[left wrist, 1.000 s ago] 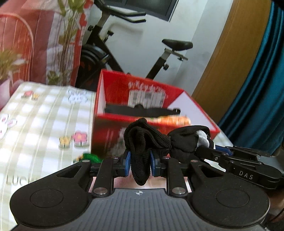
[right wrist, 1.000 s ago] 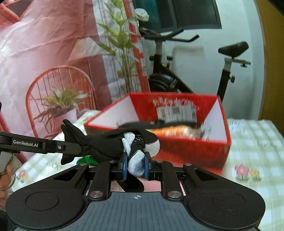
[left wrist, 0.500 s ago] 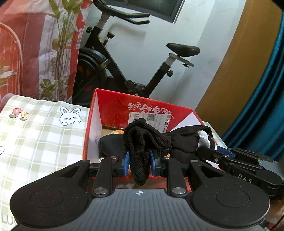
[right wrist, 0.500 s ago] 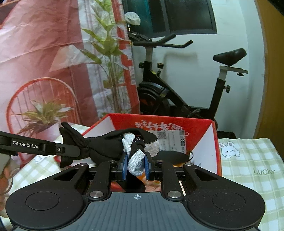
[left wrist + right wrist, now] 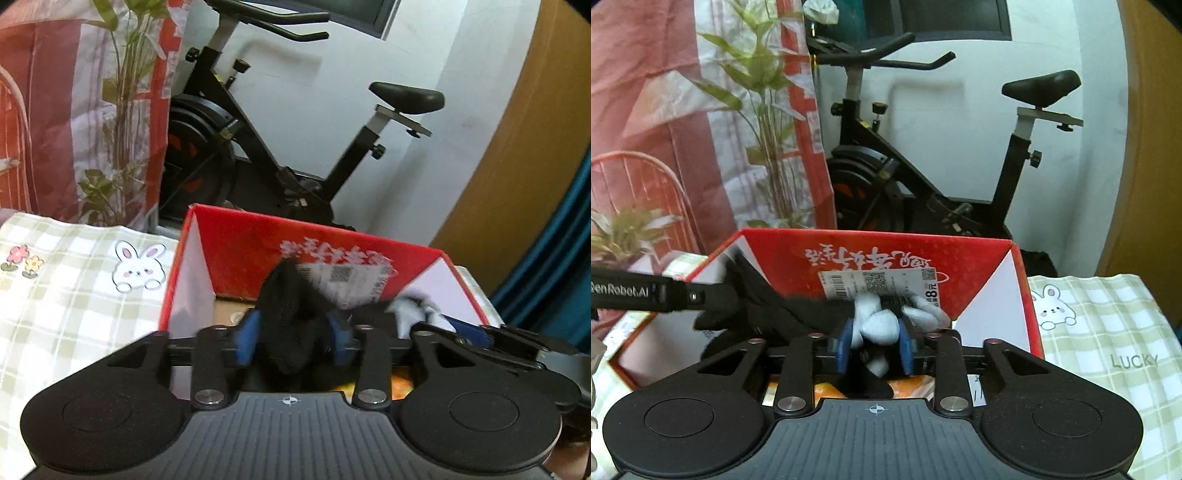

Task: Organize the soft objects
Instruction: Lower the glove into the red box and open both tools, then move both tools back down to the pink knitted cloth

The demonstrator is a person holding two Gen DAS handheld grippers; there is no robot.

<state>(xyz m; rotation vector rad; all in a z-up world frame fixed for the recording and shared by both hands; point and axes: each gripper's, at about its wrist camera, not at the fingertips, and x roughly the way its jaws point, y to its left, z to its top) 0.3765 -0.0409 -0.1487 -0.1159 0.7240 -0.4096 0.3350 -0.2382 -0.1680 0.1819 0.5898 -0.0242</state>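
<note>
box: red cardboard box [image 5: 236,240] open-topped, on checked tablecloth [image 5: 66,295]; orange packet [image 5: 901,387] on its floor
sock: black sock [image 5: 288,325] with grey toe [image 5: 875,325], held over the box between both grippers
left gripper [image 5: 293,336]: pads spread, black end between them, blurred
right gripper [image 5: 873,345]: pads parted around toe
right view only: barcode label [image 5: 879,282] sharp
room: exercise bike [image 5: 923,177] behind the box
</note>
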